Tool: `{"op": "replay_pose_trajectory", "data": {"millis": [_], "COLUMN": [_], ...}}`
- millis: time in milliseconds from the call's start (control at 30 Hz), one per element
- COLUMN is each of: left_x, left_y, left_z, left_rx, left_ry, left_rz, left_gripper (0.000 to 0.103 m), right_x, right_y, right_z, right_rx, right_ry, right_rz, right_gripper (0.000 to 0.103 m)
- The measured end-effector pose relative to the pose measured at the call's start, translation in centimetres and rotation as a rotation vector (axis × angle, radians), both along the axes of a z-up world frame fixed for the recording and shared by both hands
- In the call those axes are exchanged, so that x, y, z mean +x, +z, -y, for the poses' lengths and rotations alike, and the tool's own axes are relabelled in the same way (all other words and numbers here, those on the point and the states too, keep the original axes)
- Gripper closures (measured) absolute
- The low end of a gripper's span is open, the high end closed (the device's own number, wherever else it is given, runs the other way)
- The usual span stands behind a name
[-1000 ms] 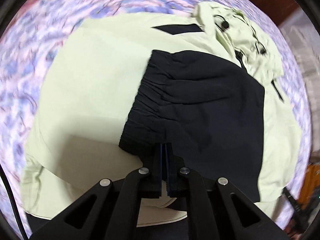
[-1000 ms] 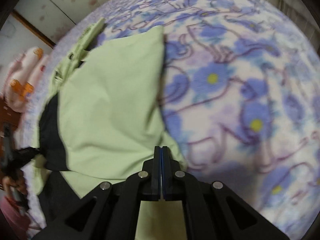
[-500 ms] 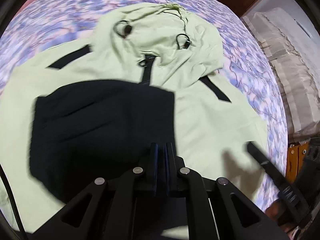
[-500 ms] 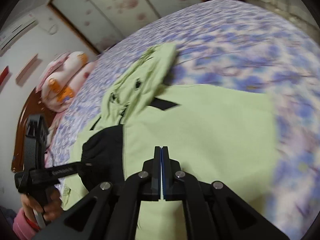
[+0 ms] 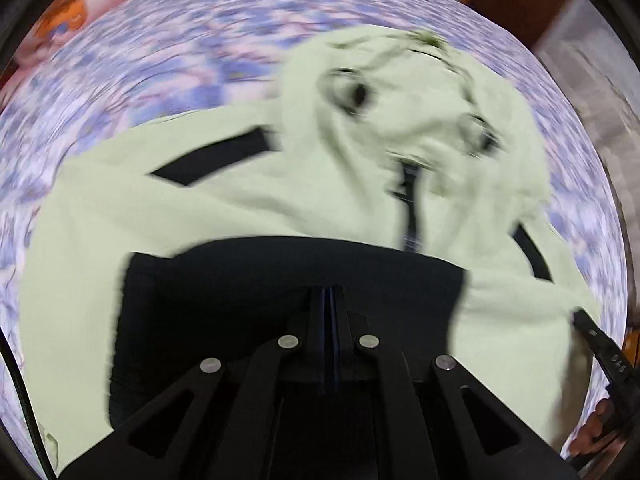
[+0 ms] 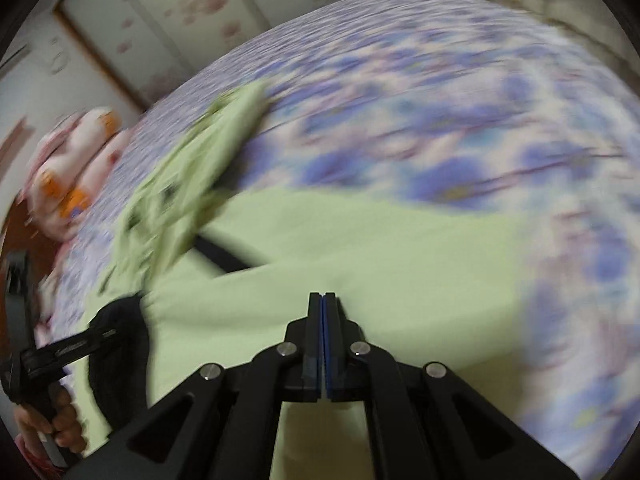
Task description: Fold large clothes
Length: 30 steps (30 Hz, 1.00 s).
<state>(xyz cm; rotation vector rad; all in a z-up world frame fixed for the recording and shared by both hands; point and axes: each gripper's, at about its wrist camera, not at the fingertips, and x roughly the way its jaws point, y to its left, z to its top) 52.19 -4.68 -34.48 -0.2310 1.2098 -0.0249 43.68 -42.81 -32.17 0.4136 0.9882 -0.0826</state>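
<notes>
A pale green hooded jacket (image 5: 248, 220) lies on the flowered bed (image 6: 460, 128), hood unfolded. The left gripper (image 5: 325, 320) pinches its black hem; the right gripper (image 6: 322, 340) clamps green cloth, mid-fold.

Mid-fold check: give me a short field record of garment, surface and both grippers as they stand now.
garment: light green hooded jacket with black panels, spread flat, hood at the far end
surface: purple-blue floral bedspread
left gripper: jaws together, over the black folded panel; grip on cloth unclear
right gripper: jaws together over green fabric; grip unclear
image quality: motion blur in both views
</notes>
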Motion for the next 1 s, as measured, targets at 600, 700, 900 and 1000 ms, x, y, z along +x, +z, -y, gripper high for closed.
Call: {"op": "replay_pose_trajectory", "data": {"millis": [600,700,900,1000], "left_x": [1.3,0.7,0.4,0.4], "left_y": [-0.9,-0.8,-0.8,-0.7], "left_z": [-4.8,-5.2,-5.0,-5.0], "left_rx": [0.087,0.085,0.098,0.101], "left_ry": [0.054,0.054,0.04,0.04], "left_rz": [0.008,0.01,0.016,0.015], "left_gripper": [0.101,0.101,0.101,0.101], "right_x": [-3.9,-5.9,-10.6,-12.8], "right_y": [-0.5,-0.7,-1.0,-0.9], "right_z": [2.1,1.4,0.1,-0.8], "right_rx": [0.015,0.031,0.025,0.01], "right_ry": [-0.064,-0.053,-0.028,-0.016], "right_rz": [-0.078,-0.112,-0.228,-0.275], "right_gripper": [0.103,0.103,0.103,0.103]}}
